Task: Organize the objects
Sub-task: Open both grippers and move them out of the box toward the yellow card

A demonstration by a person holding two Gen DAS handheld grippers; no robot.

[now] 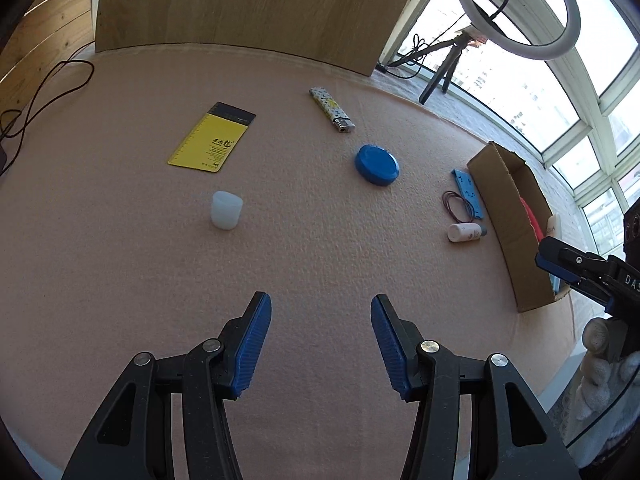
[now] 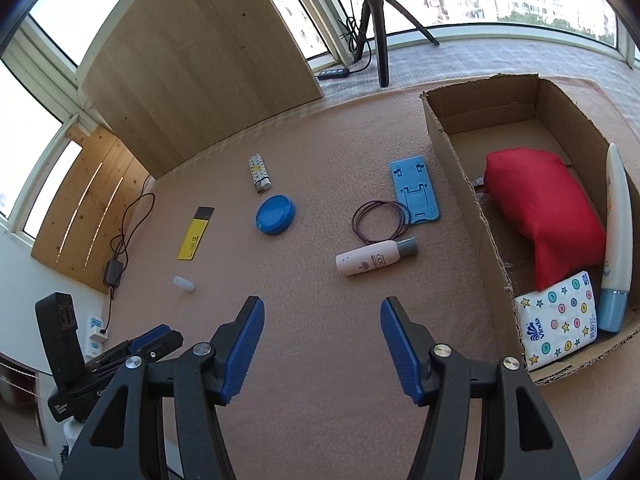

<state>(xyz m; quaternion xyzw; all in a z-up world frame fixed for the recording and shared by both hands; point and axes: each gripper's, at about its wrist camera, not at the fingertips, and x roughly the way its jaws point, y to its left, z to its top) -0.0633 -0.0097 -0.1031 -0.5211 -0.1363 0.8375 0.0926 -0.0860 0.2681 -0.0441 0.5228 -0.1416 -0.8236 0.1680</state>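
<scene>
**Both grippers empty, loose items waiting beside the box**

We hold the left gripper (image 1: 320, 344) and the right gripper (image 2: 322, 348) above the desk (image 2: 320, 280), each with its jaws spread apart and nothing between them. The cardboard box (image 2: 460, 168) on the right already holds a red pouch (image 2: 544, 208), a tissue pack (image 2: 560, 320) and a tall tube (image 2: 616, 220). We judge the white bottle (image 2: 372, 258) the natural next pick: it lies on its side nearest the right gripper, so we should straddle its body across the short width and close gently, since it may roll. The thin cord loop (image 2: 376, 222) just beside it could snag. Farther left lie the blue lid (image 1: 376, 164), lighter (image 1: 332, 110), yellow card (image 1: 212, 138) and small white cup (image 1: 227, 210).

The desk wears a pinkish felt cover; windows, a wood panel (image 1: 240, 0) and a ring light (image 1: 516, 8) stand behind.
</scene>
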